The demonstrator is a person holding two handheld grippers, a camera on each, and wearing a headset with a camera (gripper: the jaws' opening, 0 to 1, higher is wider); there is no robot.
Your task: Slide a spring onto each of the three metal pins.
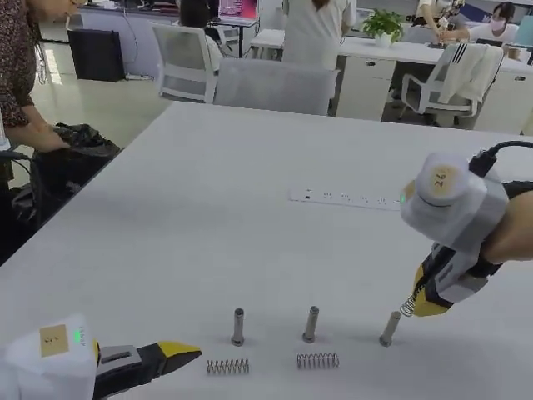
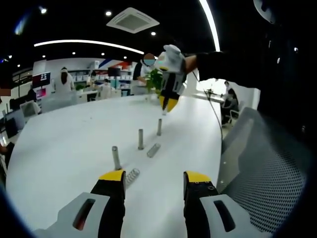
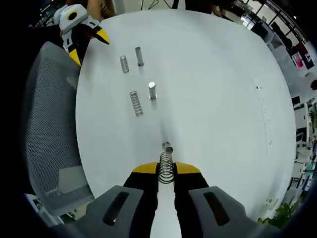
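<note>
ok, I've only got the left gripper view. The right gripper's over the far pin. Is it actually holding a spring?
Observer: Yes. In the right gripper view the right gripper is shut on a spring, held lengthwise between its jaws.
Operator: On the pin yet?
Observer: No. The spring's free end sits just short of the pin, whose top is bare.
Operator: Anything behind it?
Observer: The head view shows a white power strip lying flat farther back on the table.
</note>
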